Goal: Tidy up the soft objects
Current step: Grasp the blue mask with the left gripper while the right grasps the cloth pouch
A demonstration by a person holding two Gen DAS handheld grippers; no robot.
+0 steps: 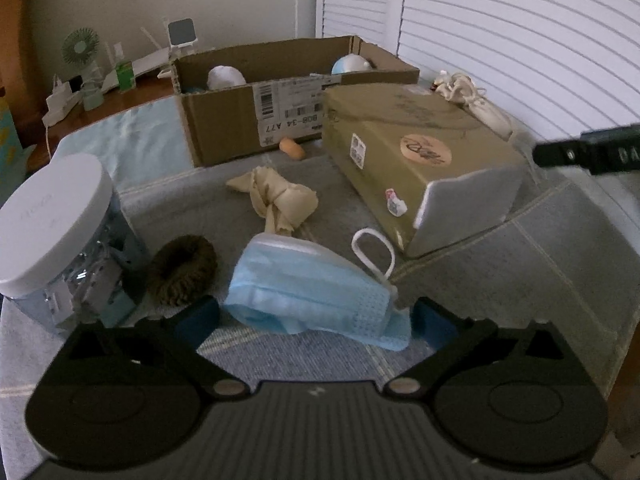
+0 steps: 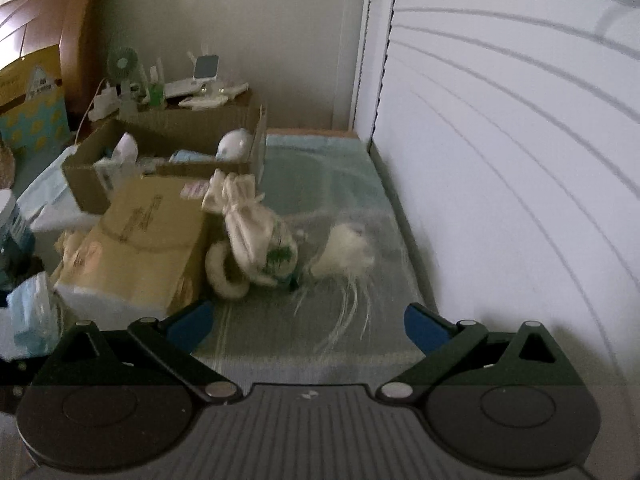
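In the left wrist view my left gripper [image 1: 316,322] is open, its blue pads on either side of a crumpled blue face mask [image 1: 316,288] with a white ear loop. A brown scrunchie [image 1: 182,270] lies left of it and a knotted beige cloth [image 1: 276,198] behind it. An open cardboard box [image 1: 280,100] at the back holds soft items. In the right wrist view my right gripper [image 2: 308,326] is open and empty above the mat. A cream drawstring pouch [image 2: 260,236], a cream scrunchie [image 2: 226,276] and a white fluffy tassel [image 2: 348,260] lie ahead of it.
A tan closed box [image 1: 420,152] lies on the grey mat right of centre; it also shows in the right wrist view [image 2: 140,240]. A white-lidded jar [image 1: 52,232] stands at left. An orange sponge [image 1: 292,148] lies by the cardboard box. White shutters [image 2: 520,160] close the right side.
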